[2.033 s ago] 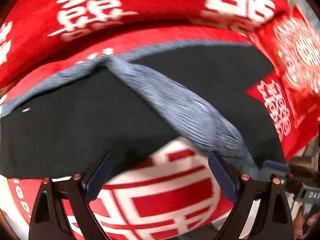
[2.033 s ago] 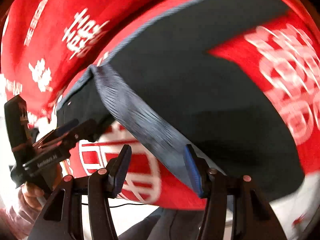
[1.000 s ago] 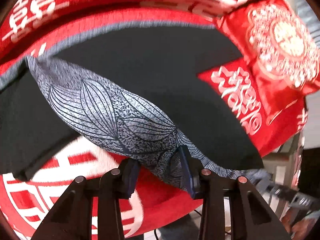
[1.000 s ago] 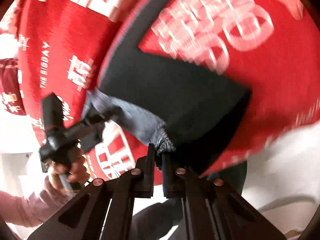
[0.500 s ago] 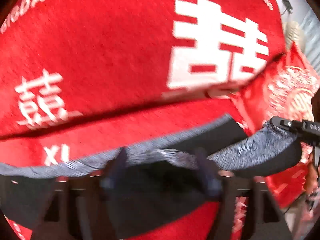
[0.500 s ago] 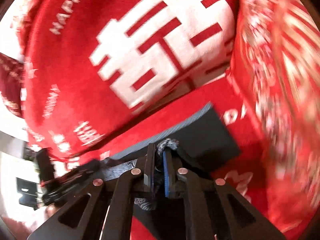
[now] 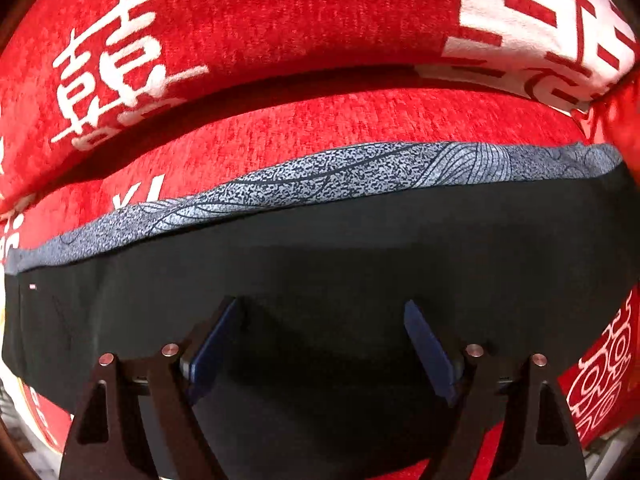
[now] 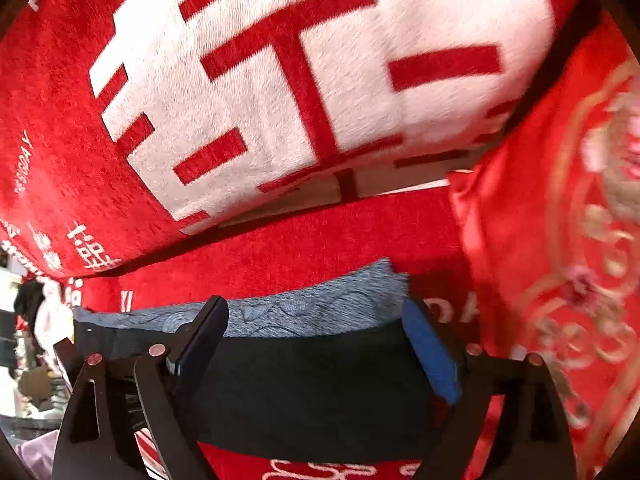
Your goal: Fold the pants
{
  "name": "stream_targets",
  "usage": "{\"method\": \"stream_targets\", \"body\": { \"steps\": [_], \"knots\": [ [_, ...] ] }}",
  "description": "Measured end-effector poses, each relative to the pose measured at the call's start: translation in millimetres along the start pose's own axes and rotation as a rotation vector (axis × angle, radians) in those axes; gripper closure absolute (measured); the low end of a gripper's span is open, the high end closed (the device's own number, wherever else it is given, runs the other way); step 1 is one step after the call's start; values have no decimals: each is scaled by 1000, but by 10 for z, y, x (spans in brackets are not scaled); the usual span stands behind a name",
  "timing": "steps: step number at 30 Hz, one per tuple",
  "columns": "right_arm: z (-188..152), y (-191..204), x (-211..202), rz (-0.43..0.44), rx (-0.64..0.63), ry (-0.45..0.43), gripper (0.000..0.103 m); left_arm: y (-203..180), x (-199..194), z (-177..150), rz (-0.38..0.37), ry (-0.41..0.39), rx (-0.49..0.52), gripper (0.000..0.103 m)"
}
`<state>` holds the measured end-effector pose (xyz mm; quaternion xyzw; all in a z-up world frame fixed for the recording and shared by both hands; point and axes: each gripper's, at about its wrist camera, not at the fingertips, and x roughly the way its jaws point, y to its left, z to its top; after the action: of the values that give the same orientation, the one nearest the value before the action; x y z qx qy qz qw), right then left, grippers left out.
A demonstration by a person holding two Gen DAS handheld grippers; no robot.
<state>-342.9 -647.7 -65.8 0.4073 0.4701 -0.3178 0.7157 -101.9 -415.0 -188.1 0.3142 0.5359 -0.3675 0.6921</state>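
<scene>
Pants [image 7: 360,264] lie flat on sofa seat [image 7: 320,128], patterned waistband [image 7: 320,176] at far edge toward backrest [image 7: 280,12], cushion [image 8: 560,240] just right of them.

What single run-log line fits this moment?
left gripper: open, just opened | right gripper: open, just opened | pants: folded, released on sofa

On the red sofa cover [image 7: 320,120] I read a white double-happiness character at ten o'clock in my left wrist view, and "XL" below it at nine o'clock. In my right wrist view a huge white double-happiness character fills twelve o'clock; small lettering at nine o'clock is possibly "BIGDAY".
</scene>
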Motion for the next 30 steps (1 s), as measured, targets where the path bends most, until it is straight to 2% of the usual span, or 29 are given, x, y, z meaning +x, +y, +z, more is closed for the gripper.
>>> {"method": "stream_targets", "body": {
  "steps": [3, 5, 7, 8, 9, 10, 12, 15, 17, 19, 20, 21, 23, 24, 26, 28, 30],
  "knots": [
    [-207, -93, 55, -52, 3, 20, 14, 18, 11, 11, 9, 6, -9, 18],
    [-207, -132, 168, -84, -10, 51, 30, 15, 19, 20, 12, 4, 4, 18],
    [-128, -157, 303, -108, -38, 45, 38, 17, 26, 27, 11, 3, 4, 18],
    [-91, -167, 400, -126, -59, 54, 59, 24, 32, 32, 10, 2, 3, 18],
    [-68, -198, 561, -120, -58, 107, 82, 23, 38, 45, 8, 3, 3, 18],
    [-52, -237, 661, -86, -28, 151, 96, 10, 40, 71, 8, 6, 1, 18],
    [-7, -196, 607, -20, -31, 115, 96, 55, -7, 113, 12, 3, -21, 18],
    [134, -69, 542, -32, -123, 65, 96, 101, -113, 185, 39, -36, -44, 18],
    [239, -135, 663, -49, -117, 93, 94, 118, -48, 223, 57, -11, -56, 18],
    [260, -300, 901, -55, -64, 211, 92, 152, -1, 258, 74, 20, -75, 18],
    [254, -366, 896, -38, -31, 213, 91, 168, -28, 279, 73, 18, -82, 18],
    [254, -392, 788, -35, -9, 182, 88, 188, -94, 305, 70, -4, -85, 18],
    [200, -372, 498, -101, -12, 94, 59, 206, -208, 344, 72, -46, -83, 18],
    [143, -351, 355, -103, -15, 50, 58, 227, -240, 385, 78, -62, -81, 18],
    [8, -274, 133, -51, -25, 0, 58, 255, -206, 442, 95, -72, -84, 18],
    [-113, -148, 150, -23, -59, 30, 58, 277, -103, 500, 113, -44, -99, 18],
    [-232, -96, 338, -22, -75, 91, 58, 294, 56, 526, 135, -14, -108, 18]
  ]
}}
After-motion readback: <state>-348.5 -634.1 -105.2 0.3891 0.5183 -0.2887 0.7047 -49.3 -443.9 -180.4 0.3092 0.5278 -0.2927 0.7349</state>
